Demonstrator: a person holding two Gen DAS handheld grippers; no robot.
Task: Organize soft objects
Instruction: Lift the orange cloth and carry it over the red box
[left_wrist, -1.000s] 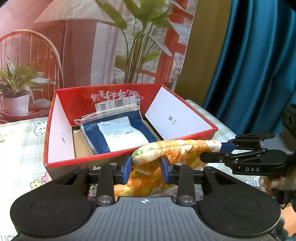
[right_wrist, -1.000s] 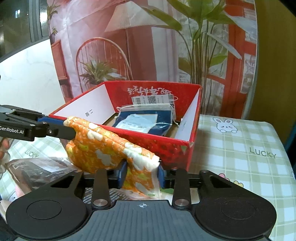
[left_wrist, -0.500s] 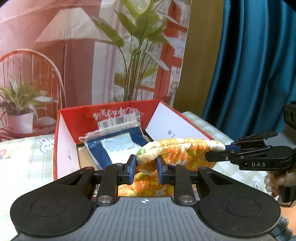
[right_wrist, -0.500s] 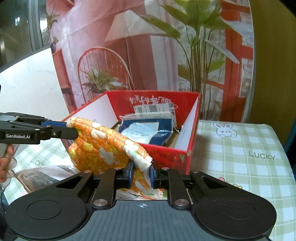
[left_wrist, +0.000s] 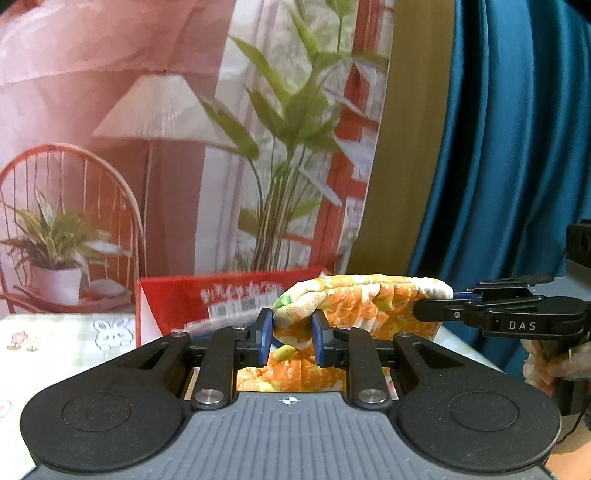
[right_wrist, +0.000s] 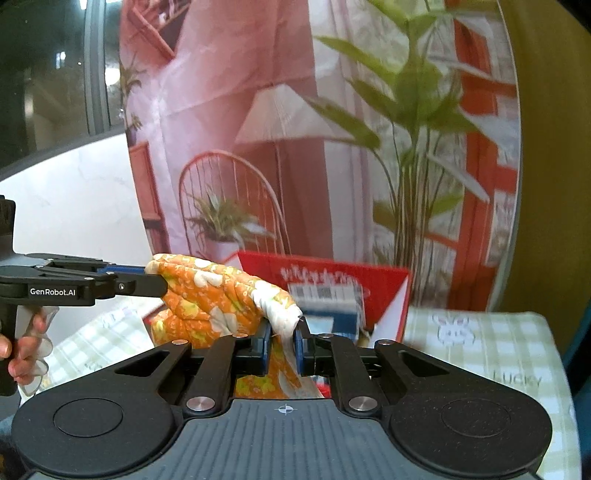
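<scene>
Checked tablecloth (right_wrist: 509, 354), red box (right_wrist: 384, 280) behind | my left gripper (left_wrist: 291, 332) and right gripper (right_wrist: 282, 343) both pinch floral cloth (left_wrist: 369, 306) | box contents blurred, perhaps packets.

Lettering I can read: "DAS" on my black right gripper (left_wrist: 452, 297); "GenRobot.AI" on my black left gripper (right_wrist: 147, 271); "LUCKY" on green checked tablecloth (right_wrist: 517, 378), right of the left gripper.

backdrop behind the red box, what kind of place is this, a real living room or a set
Probably a staged recording corner, not a real living room: the lamp, chair and plants are printed on a hanging backdrop. A table under a checked bunny cloth holds the red box, beside a teal curtain.
</scene>
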